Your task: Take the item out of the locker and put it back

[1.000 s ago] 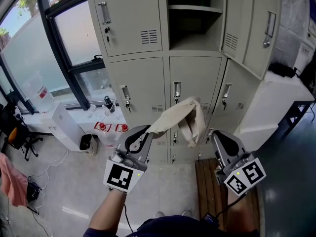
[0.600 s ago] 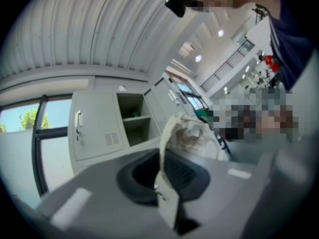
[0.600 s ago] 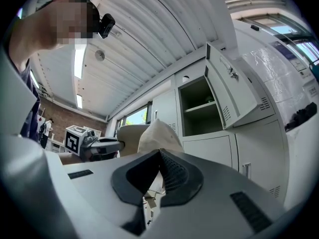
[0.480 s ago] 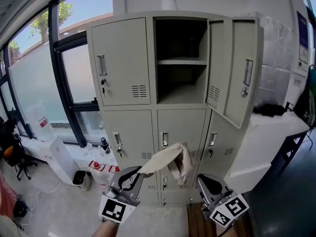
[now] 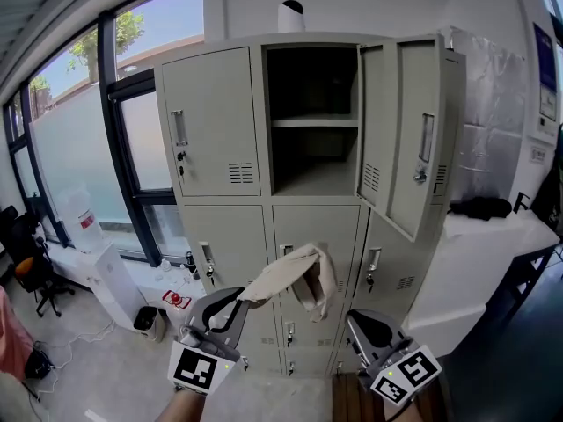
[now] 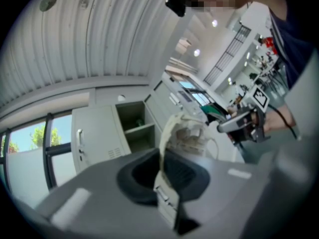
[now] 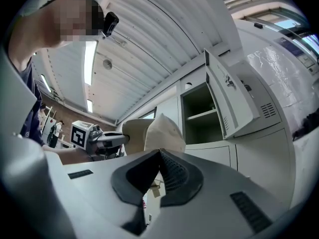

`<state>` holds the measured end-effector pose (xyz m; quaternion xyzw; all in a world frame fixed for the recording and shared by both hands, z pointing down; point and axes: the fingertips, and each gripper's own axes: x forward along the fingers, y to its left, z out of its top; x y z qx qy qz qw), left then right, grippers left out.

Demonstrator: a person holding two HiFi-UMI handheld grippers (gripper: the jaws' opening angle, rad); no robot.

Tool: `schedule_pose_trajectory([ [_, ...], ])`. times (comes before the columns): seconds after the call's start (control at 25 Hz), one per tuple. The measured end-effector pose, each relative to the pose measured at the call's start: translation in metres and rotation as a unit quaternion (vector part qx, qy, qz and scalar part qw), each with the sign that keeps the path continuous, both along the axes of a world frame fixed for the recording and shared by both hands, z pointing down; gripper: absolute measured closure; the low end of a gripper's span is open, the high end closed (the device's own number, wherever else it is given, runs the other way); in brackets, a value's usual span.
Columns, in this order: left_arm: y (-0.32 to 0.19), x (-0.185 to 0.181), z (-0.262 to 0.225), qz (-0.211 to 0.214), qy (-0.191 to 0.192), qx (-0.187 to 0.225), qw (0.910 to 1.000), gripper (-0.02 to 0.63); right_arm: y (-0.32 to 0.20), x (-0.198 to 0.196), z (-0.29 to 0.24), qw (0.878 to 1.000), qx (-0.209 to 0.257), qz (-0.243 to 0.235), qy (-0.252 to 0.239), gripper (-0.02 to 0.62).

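Clamping one edge of the beige cloth bag (image 5: pixel 295 275), the left gripper (image 5: pixel 233 299) holds it up before the locker (image 5: pixel 215 121), outside and below the open compartment (image 5: pixel 312 161) (door (image 5: pixel 413 139) swung right). The right gripper (image 5: pixel 362 328) is apart from the bag, jaws together and empty.
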<state>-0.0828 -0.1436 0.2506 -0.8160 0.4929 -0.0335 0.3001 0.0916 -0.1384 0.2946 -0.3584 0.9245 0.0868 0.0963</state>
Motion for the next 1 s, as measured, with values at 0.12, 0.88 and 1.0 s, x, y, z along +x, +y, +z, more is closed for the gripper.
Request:
schedule_pose_trajectory([
  [0.12,-0.006,0.001,-0.010,-0.006,-0.008,0.009,0.9999,0.586,-0.008,0.001,0.000,1.000,-0.002,-0.004,-0.003,0.591],
  [0.88,-0.127,-0.021,-0.101,0.031,-0.058,0.115,0.9911,0.586,-0.134,-0.035,-0.042,0.998,0.049,0.029,0.003,0.591],
  [1.0,-0.145,-0.026,-0.121,0.040,-0.065,0.132,0.9884,0.586,-0.153,-0.044,-0.055,0.997,0.062,0.039,0.006,0.591],
])
